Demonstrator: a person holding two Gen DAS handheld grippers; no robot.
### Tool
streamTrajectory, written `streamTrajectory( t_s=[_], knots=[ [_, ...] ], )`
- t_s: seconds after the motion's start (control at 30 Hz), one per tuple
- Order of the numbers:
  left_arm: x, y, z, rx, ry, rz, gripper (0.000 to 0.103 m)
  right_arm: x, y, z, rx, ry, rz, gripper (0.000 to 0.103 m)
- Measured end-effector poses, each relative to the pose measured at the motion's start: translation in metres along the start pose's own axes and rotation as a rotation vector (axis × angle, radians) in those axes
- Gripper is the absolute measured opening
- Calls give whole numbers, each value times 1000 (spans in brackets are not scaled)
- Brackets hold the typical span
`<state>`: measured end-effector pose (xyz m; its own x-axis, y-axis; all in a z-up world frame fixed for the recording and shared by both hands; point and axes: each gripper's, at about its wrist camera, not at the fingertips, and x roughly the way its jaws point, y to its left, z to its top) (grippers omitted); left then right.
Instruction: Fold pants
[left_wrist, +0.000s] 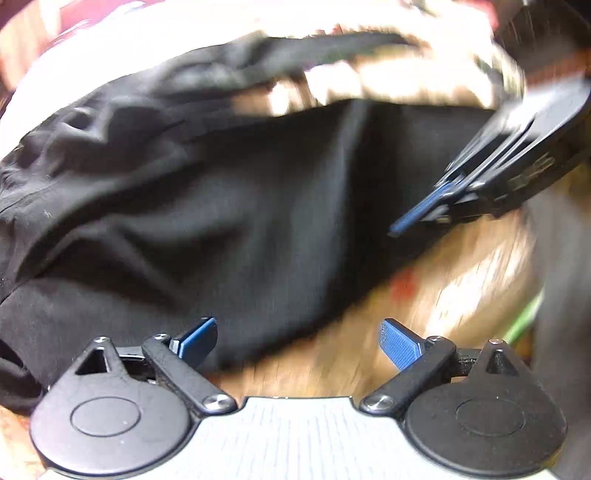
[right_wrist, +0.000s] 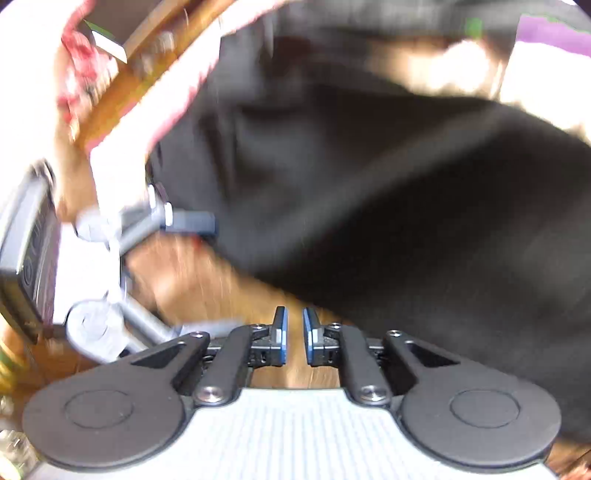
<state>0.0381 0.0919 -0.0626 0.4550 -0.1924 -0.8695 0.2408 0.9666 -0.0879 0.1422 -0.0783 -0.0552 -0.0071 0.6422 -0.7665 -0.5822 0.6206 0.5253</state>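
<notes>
Black pants (left_wrist: 207, 206) lie crumpled on a wooden surface (left_wrist: 461, 288); they fill most of the right wrist view (right_wrist: 388, 192) too. My left gripper (left_wrist: 297, 341) is open and empty, its blue pads wide apart at the pants' near edge. My right gripper (right_wrist: 294, 334) is nearly shut with a narrow gap and holds nothing, just in front of the pants' edge. The right gripper also shows in the left wrist view (left_wrist: 413, 218) at the right, over the pants. The left gripper shows in the right wrist view (right_wrist: 192, 223) at the left. Both views are motion-blurred.
The wooden surface (right_wrist: 207, 280) shows bare beside the pants. White and red patterned fabric (right_wrist: 81, 74) lies at the far left of the right wrist view. Pale cloth (left_wrist: 388, 74) lies beyond the pants.
</notes>
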Motion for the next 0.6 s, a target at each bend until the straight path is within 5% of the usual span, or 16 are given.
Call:
streamTrajectory(
  t_s=[0.1, 0.2, 0.33, 0.4, 0.5, 0.6],
  knots=[
    [10, 2, 24, -38, -103, -20, 103, 19, -16, 24, -1, -20, -178, 14],
    [53, -3, 31, -55, -5, -64, 103, 47, -31, 3, 87, 184, -67, 5],
    [62, -40, 2, 225, 60, 44, 103, 50, -41, -33, 173, 350, 27, 1],
    [54, -49, -3, 308, 95, 71, 103, 22, -37, -23, 136, 265, 50, 12],
    [39, -34, 12, 180, 95, -15, 103, -26, -39, 35, 54, 26, 105, 12],
    [29, -16, 32, 51, 34, -61, 103, -23, -44, 93, -60, -89, -43, 13]
  ],
)
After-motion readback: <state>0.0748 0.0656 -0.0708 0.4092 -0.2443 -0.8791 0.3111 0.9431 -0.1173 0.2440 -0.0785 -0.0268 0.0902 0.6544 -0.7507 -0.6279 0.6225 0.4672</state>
